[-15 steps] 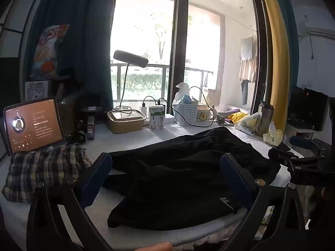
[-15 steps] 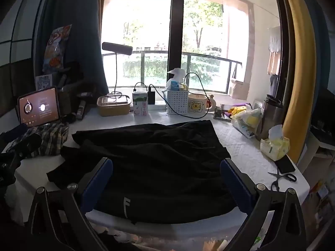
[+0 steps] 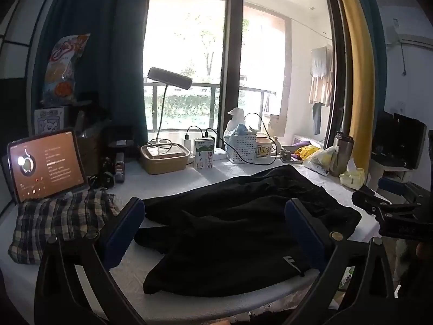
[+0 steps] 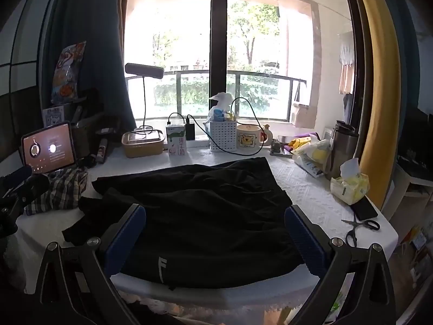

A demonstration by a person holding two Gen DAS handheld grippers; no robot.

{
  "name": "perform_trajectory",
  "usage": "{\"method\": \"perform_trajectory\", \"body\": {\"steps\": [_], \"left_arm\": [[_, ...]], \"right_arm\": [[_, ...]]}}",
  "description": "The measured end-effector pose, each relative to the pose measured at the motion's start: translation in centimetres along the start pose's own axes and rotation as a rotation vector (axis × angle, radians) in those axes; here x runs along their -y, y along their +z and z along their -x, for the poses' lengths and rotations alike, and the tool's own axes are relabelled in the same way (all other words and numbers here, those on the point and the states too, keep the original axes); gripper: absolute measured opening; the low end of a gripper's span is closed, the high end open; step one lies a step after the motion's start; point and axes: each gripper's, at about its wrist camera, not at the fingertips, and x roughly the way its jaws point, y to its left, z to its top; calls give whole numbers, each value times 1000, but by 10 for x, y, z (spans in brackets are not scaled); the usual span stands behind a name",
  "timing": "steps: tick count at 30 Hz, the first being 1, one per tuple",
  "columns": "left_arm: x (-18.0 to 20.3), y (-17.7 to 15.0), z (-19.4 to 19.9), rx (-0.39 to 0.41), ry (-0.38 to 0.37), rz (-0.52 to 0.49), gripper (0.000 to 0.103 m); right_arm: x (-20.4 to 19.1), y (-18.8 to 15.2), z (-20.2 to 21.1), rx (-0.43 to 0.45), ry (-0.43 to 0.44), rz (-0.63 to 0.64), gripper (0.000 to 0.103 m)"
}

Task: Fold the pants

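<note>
Although the pants already lay spread across the white worktop, I judged the folding barely begun: the cloth was rumpled, with loose ridges through its middle and one dark flap trailing toward the lower left of the right wrist frame. No clean crease or doubled layer showed that I could call a finished fold, so nearly all the work seemed left to do.

Both tools stood with their jaws spread wide and nothing between them. My right gripper hung over the near edge of the pants, its two blue pads framing the hem where the pale letter logo sat at bottom centre; the pads looked clear of the fabric, though I could not tell how close they were. My left gripper looked across the same garment from the other side, with the dark cloth filling the centre of its frame and the logo at lower right. A folded checked cloth lay at the left of that frame, just beside the pants.
</note>
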Motion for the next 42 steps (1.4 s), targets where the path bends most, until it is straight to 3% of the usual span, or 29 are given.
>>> {"method": "perform_trajectory", "body": {"steps": [42], "left_arm": [[1, 4, 1, -4, 33, -21, 102]], "right_arm": [[1, -6, 2, -2, 5, -13, 103]]}}
